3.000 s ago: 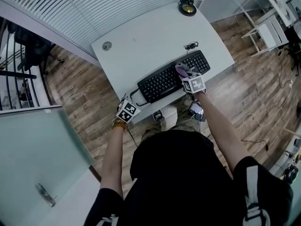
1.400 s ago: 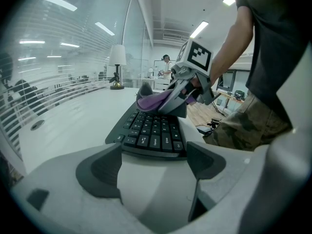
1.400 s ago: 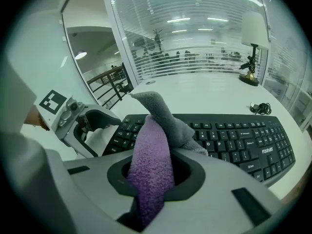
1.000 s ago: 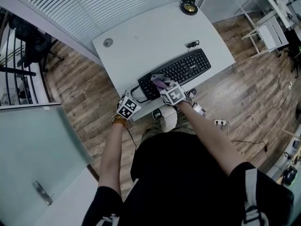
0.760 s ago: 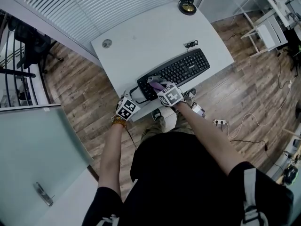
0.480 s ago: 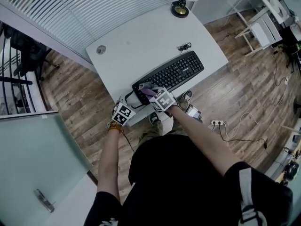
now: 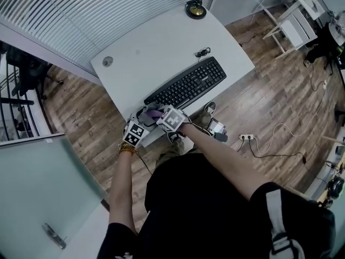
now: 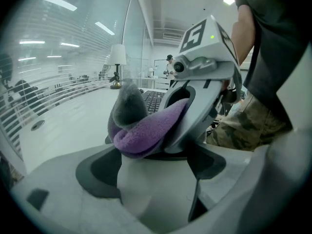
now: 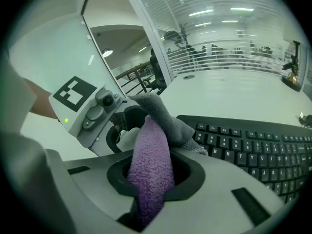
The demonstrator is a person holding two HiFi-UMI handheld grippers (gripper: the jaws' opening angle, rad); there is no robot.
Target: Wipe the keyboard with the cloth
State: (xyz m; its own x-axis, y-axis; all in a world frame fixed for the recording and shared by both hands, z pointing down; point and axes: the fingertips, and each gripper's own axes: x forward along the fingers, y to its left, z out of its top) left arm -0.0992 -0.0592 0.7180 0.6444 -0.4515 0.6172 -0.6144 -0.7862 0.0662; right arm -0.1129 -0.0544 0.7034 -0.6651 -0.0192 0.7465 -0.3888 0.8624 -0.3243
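A black keyboard (image 7: pixel 186 82) lies slanted on the white desk (image 7: pixel 161 36). My right gripper (image 7: pixel 157 114) is shut on a purple and grey cloth (image 7: pixel 152 112) just off the keyboard's left end, near the desk's front edge. In the right gripper view the cloth (image 9: pixel 153 160) rises out of the jaws and a grey corner droops onto the keyboard (image 9: pixel 253 140). My left gripper (image 7: pixel 144 124) sits close beside it, pointing at the cloth. Its jaws look shut, and the cloth (image 8: pixel 146 130) rests against their tips. I cannot see any cloth pinched between them.
A lamp base (image 7: pixel 195 9) stands at the desk's far edge, a round cable grommet (image 7: pixel 108 61) at its left, a small coiled cable (image 7: pixel 202 52) behind the keyboard. On the wood floor lie a power strip (image 7: pixel 247 138) and cables. White shelves (image 7: pixel 294 28) stand at the right.
My right gripper has carried the cloth from the keyboard's right end leftward across the keys to just past its left end, beside the left gripper. The left gripper has stayed put.
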